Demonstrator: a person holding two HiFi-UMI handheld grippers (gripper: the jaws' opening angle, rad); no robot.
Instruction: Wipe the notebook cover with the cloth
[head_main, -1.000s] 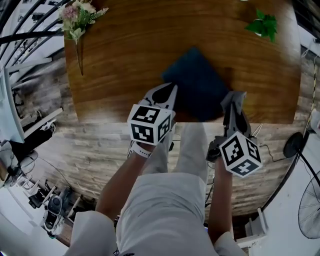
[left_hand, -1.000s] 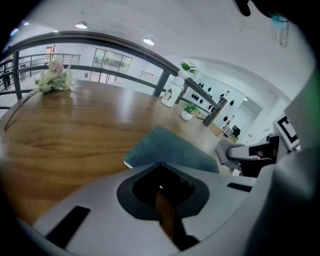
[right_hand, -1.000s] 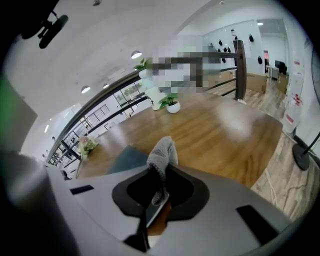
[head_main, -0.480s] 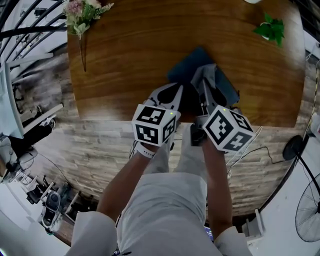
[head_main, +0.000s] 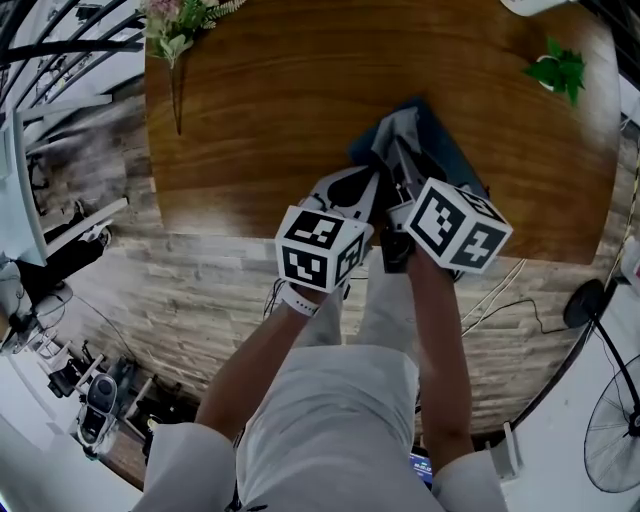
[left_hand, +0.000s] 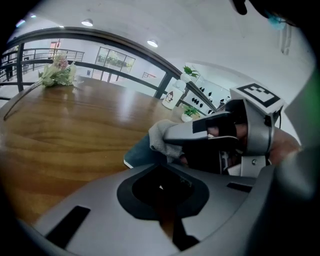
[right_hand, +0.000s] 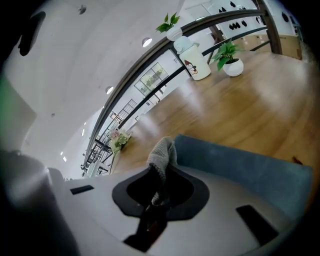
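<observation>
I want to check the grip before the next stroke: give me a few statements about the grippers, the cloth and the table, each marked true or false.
1. The right gripper has the grey cloth pinched between its jaws. True.
2. The left gripper grips the cloth too. False: its jaws are together with nothing between them.
3. The cloth is at the blue notebook, which lies on the wooden table. True.
4. The flowers lie on the notebook. False: they lie at the table's far left corner, well apart from it.
5. The green plant is at the table's far right. True.
</observation>
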